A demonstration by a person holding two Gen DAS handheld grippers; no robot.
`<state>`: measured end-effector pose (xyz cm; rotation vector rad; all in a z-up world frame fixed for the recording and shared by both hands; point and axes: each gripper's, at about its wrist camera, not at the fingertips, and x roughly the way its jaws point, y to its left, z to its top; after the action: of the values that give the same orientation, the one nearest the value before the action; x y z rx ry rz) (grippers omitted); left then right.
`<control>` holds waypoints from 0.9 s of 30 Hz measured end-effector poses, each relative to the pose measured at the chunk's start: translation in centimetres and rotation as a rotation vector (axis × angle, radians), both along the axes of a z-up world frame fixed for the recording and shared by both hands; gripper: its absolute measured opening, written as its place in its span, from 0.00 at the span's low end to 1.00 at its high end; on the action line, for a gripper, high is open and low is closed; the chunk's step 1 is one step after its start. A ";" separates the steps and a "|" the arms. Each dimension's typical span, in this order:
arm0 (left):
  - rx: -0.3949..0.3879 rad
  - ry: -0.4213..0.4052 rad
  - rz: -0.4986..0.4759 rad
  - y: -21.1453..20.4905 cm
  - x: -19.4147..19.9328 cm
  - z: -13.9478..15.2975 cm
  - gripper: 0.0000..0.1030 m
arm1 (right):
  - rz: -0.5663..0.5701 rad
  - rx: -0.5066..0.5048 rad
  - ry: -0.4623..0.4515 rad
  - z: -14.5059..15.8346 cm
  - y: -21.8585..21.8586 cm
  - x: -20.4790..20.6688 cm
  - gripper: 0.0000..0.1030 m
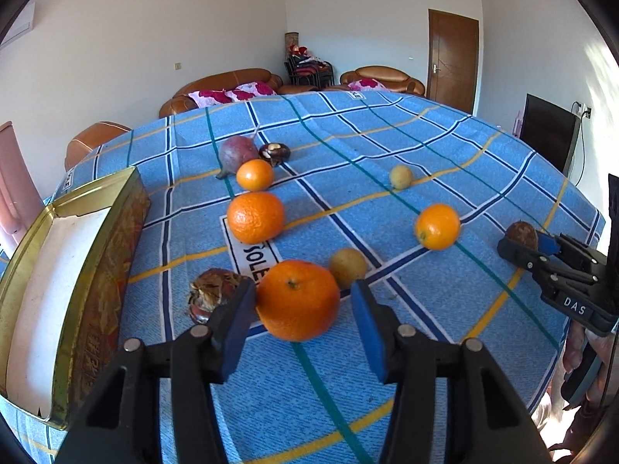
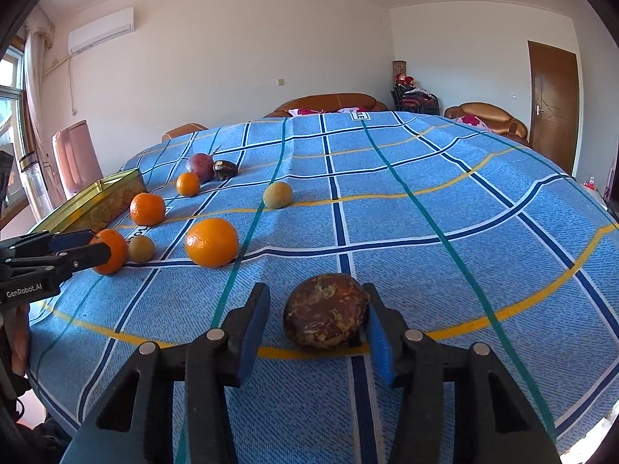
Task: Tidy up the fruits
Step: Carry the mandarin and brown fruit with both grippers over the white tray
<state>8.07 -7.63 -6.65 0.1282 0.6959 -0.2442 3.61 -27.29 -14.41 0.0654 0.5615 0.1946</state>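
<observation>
Nearest the left wrist camera, the left gripper [image 1: 301, 328] stands spread wide around a large orange [image 1: 298, 299] on the blue checked tablecloth [image 1: 387, 348]; its left blue pad looks to touch the fruit's side, while the right pad stands apart from it. Taking this orange as the landmark: a brown mottled fruit [image 1: 212, 294] lies just to its left, half hidden by the left finger, and a small yellow-green fruit [image 1: 348, 267] sits just behind it to the right. Farther back and slightly left lies a second orange [image 1: 255, 217], then a smaller orange [image 1: 255, 174], then a purple fruit [image 1: 238, 152] and a dark split-open fruit [image 1: 274, 152] side by side. Right of the landmark lies another orange [image 1: 437, 226], with a pale yellow fruit [image 1: 401, 176] behind that. To the far left stands an open gold tin box [image 1: 96, 278] with a white inside.

Well to the right of the landmark orange, the right gripper [image 2: 315, 323] is also spread open, straddling a brown blotchy fruit [image 2: 327, 311] that rests on the cloth; the right pad appears to touch it, and the left pad is clear of it. Neither gripper has clamped its fruit. Brown sofas [image 1: 224, 91] stand beyond the table, and a wooden door [image 1: 452, 60] sits in the back wall
</observation>
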 end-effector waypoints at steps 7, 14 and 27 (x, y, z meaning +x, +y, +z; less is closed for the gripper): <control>0.012 0.006 0.005 -0.1 0.2 -0.1 0.47 | 0.055 0.002 -0.012 0.1 1.0 -0.3 0.39; 0.027 0.027 -0.002 -0.1 0.6 -0.4 0.48 | 0.083 0.001 -0.034 0.5 1.7 -0.8 0.39; -0.048 -0.059 -0.001 0.8 -0.7 0.5 0.47 | 0.144 0.007 -0.102 2.0 3.6 -2.3 0.39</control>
<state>7.35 -6.79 -6.13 0.0896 0.6312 -0.2568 1.35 -23.71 -12.44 0.0212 0.4636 0.3378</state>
